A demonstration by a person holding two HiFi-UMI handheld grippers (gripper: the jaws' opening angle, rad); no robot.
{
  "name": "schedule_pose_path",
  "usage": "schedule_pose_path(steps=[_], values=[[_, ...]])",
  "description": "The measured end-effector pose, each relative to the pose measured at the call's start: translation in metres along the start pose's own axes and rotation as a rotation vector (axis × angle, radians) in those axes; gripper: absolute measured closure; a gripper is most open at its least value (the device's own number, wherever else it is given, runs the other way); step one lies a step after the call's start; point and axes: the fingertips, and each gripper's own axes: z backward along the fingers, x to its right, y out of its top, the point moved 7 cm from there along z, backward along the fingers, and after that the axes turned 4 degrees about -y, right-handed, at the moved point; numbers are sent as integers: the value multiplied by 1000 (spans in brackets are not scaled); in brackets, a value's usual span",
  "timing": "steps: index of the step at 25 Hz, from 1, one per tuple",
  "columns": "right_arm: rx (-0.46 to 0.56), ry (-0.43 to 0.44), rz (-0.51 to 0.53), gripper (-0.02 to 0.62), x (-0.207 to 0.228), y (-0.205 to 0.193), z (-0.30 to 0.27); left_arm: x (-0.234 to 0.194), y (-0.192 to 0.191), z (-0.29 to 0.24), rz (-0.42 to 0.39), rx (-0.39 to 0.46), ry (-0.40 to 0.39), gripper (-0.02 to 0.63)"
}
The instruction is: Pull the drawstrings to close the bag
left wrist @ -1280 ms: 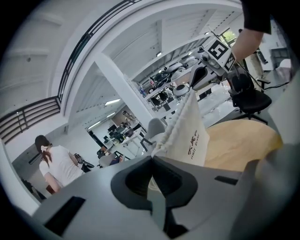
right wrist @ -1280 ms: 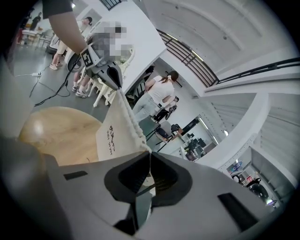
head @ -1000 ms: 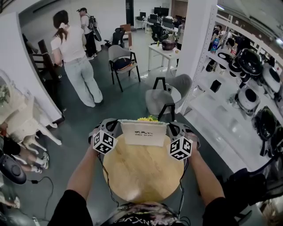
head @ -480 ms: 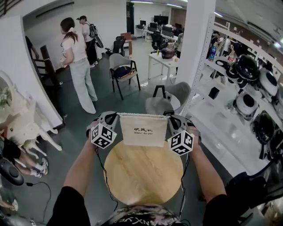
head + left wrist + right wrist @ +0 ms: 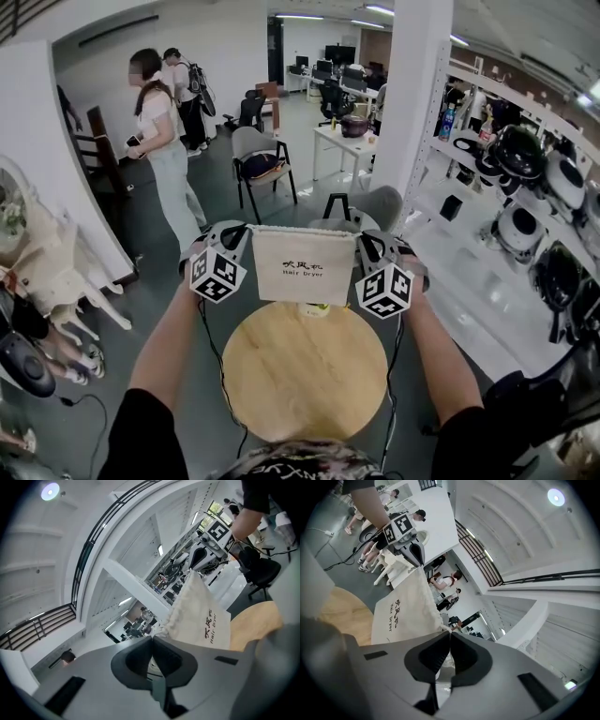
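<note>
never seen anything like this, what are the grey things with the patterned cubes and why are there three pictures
No robot here: a person holds a hand tool with two jaws in each hand, the left gripper and the right gripper. The patterned cubes are parts of those tools. The wide picture comes from a camera on the person's head, looking down past the forearms. The other two come from a camera on each gripper, looking along its jaws. Both grippers are shut on the top corners of a cream cloth bag, which hangs between them above a round wooden table. A small yellow thing shows just under the bag; I cannot tell what it is.
</note>
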Motion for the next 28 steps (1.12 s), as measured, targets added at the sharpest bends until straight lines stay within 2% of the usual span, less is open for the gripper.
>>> schedule_pose_path(steps=[16, 28], values=[[32, -78, 63, 584, 58, 24, -4, -55, 45, 1, -97, 29, 65, 587], [38, -108, 47, 584, 78, 30, -2, -69, 57, 3, -95, 32, 105, 588]])
